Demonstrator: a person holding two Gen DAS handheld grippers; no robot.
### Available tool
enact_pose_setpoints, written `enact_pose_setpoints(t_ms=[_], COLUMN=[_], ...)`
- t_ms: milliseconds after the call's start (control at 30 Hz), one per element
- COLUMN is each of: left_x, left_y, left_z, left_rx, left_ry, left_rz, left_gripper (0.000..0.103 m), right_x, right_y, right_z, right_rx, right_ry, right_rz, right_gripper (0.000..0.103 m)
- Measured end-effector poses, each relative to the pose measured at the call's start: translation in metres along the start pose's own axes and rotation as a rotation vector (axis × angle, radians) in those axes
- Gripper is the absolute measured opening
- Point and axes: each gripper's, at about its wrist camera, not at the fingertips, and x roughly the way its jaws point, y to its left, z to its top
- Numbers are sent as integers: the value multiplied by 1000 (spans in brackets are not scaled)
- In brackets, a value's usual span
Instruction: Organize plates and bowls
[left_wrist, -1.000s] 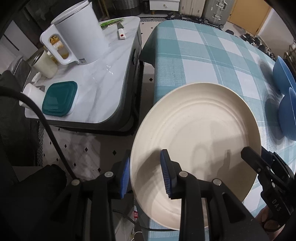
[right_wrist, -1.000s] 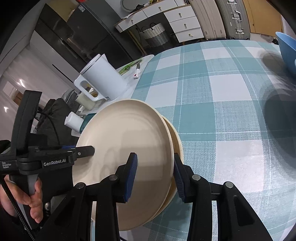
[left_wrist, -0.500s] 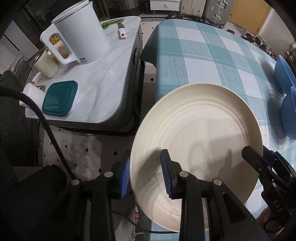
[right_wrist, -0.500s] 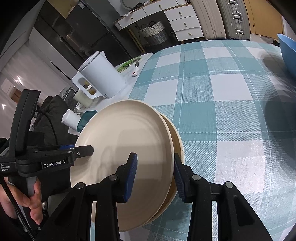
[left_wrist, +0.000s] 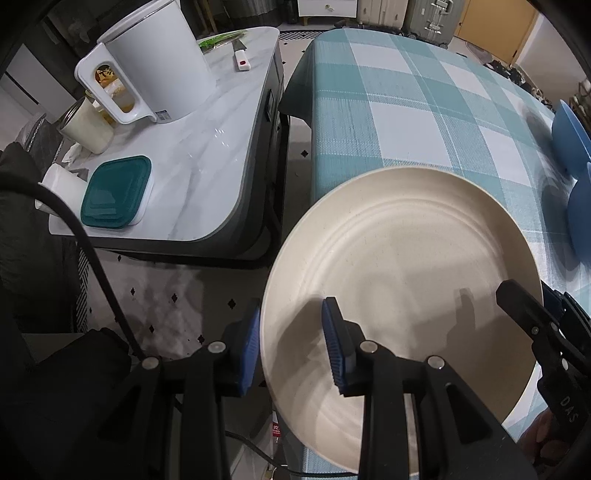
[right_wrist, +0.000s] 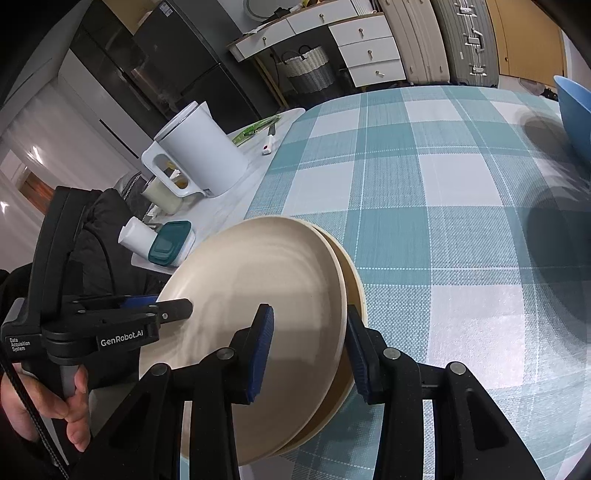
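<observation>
The two cream plates (right_wrist: 258, 332) have barely shifted over the last second; they remain stacked, tilted, overhanging the near-left corner of the checked desk (right_wrist: 424, 206). The right tool (right_wrist: 308, 350) stays clenched on both rims. The left tool (left_wrist: 291, 347) straddles the top plate's rim (I cannot tell if it bites). Stacking looks done; placing remains. Two blue bowls (left_wrist: 570, 144) wait at the right edge.

The left gripper (left_wrist: 291, 347) points steeply down, its blue-padded fingers (left_wrist: 334, 347) closed across a plate rim. The right gripper (right_wrist: 308, 354) slants down, its fingers (right_wrist: 263, 350) clamped likewise. A bare hand (right_wrist: 44, 410) grips the left tool's handle.
</observation>
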Motion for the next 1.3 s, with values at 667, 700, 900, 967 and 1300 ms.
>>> enact_pose_setpoints(t_ms=[667, 700, 900, 967, 1300], left_x=[6, 7, 7, 7, 2], left_y=[4, 4, 8, 9, 8], left_z=[-1, -1, -2, -3, -4], left_rx=[-5, -7, -18, -23, -35], left_ry=[-7, -2, 1, 5, -5], left_rz=[4, 4, -3, -9, -27], left_gripper=[41, 41, 42, 42, 51], right_x=[-7, -7, -2, -1, -7], right_y=[11, 11, 17, 19, 9], right_z=[6, 6, 5, 4, 8], right_rx=[-103, -111, -169, -191, -213], right_ry=[6, 9, 45, 53, 8], right_rz=[-56, -60, -90, -108, -191], right_gripper=[43, 43, 47, 47, 47])
